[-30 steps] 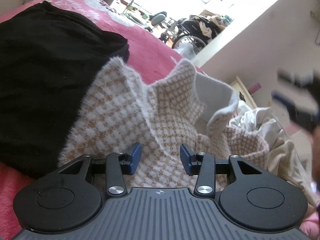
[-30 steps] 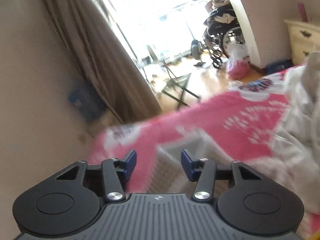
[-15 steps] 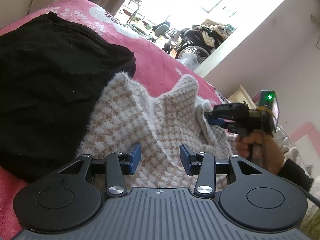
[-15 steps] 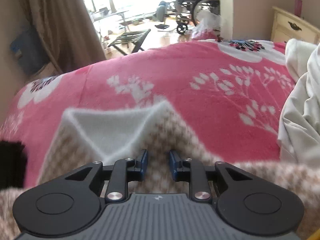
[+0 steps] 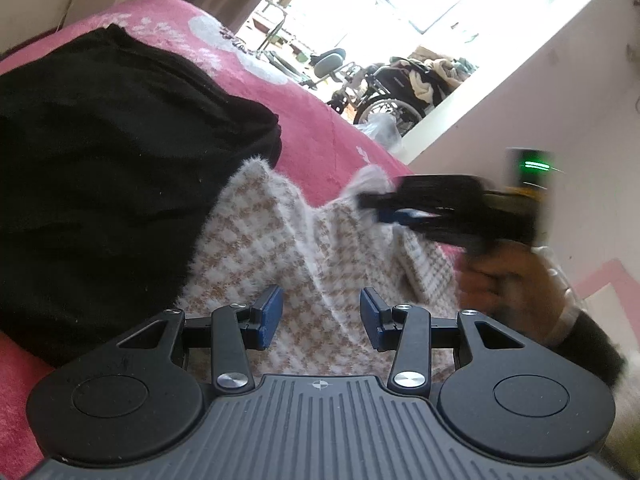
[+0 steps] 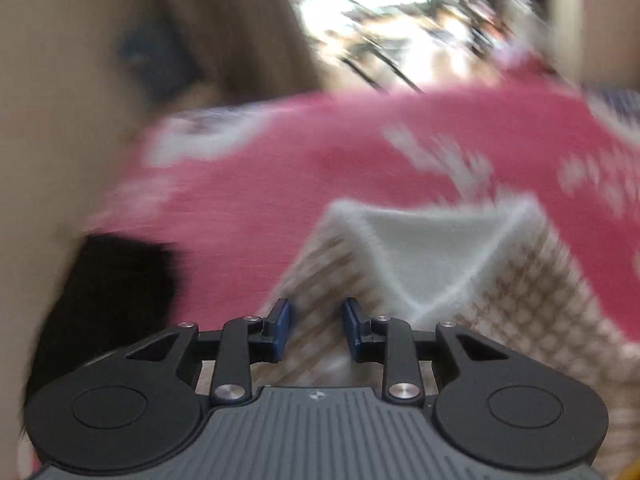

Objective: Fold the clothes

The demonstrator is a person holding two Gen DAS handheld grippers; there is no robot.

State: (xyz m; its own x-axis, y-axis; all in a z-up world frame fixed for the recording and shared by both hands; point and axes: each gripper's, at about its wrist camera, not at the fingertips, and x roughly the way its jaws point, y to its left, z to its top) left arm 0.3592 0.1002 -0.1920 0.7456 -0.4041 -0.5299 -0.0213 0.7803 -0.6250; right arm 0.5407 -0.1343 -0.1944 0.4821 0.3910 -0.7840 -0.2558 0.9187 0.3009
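Our right gripper (image 6: 316, 330) hovers with its jaws parted, having just been opening a little, checked knit (image 6: 520, 312) lying between them but not pinched. Our left gripper (image 5: 319, 318) likewise stands unclenched over the same garment, which is spread ahead of both on the pink blanket (image 5: 320, 136). Left of it lies a black garment (image 5: 100, 184). We judge we are taking hold of the collar edge; next calls for closing on it.
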